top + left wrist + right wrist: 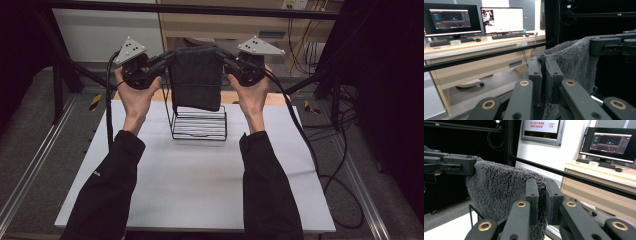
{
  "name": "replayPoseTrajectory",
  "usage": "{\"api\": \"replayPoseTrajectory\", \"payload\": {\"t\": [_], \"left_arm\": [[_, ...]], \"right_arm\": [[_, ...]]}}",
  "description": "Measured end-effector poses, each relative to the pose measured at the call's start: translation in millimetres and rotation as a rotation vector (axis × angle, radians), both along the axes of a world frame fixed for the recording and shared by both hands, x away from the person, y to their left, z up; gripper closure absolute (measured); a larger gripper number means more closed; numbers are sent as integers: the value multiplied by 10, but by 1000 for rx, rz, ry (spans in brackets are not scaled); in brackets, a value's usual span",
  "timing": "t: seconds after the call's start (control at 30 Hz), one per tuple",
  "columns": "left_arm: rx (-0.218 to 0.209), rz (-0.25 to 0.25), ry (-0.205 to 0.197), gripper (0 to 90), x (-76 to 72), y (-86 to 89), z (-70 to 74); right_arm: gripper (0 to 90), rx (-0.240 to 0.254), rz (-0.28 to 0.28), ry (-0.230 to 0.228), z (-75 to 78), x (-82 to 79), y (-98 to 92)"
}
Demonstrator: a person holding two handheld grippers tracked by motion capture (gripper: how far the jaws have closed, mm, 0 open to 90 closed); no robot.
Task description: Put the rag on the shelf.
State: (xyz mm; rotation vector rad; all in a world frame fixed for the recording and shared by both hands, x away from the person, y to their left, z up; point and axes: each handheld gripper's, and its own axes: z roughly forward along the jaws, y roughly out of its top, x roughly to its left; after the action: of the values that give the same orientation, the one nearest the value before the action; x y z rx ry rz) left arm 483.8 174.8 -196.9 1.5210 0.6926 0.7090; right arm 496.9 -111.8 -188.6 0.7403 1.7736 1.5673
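On the white bench (pixel 200 190), two arms in black sleeves reach in from the near edge. Past them stands a black wire rack (pixel 199 125), shaped like a little basket of thin rods. White flat things lie stacked in it; I cannot tell what they are. Above the rack hangs a dark grey towel (pixel 195 77). It is soft and fluffy, and folded into a long rectangle. Its lower edge hangs just in front of the top of the rack. The left gripper (pixel 162 62) has its jaws closed tight on the towel's top left corner. The right gripper (pixel 226 60) has its jaws closed tight on the top right corner. The towel is stretched flat between them. Farther back are a wooden desk (pixel 474 47) and lit monitors (pixel 501 20).
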Motion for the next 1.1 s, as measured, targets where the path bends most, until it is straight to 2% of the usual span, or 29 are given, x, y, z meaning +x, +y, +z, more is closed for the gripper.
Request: {"api": "replayPoseTrajectory", "payload": {"t": [0.23,0.47,0.6,0.73,0.9,1.1], "left_arm": [[4,-17,-4,838,-86,45,-42],[9,-34,-8,836,-206,93,-112],[16,-39,-17,836,-256,103,-127],[19,-22,-18,837,-235,72,-80],[22,8,-23,838,-166,39,22],[-3,14,-33,838,-115,23,130]], "right_arm": [[828,-12,19,-12,-27,-91,-5],[827,-52,44,-46,-49,-223,7],[828,-54,56,-64,-79,-292,3],[829,-34,46,-52,-88,-256,1],[831,-12,25,-46,-11,-165,15],[831,13,9,-51,82,-66,19]]}}
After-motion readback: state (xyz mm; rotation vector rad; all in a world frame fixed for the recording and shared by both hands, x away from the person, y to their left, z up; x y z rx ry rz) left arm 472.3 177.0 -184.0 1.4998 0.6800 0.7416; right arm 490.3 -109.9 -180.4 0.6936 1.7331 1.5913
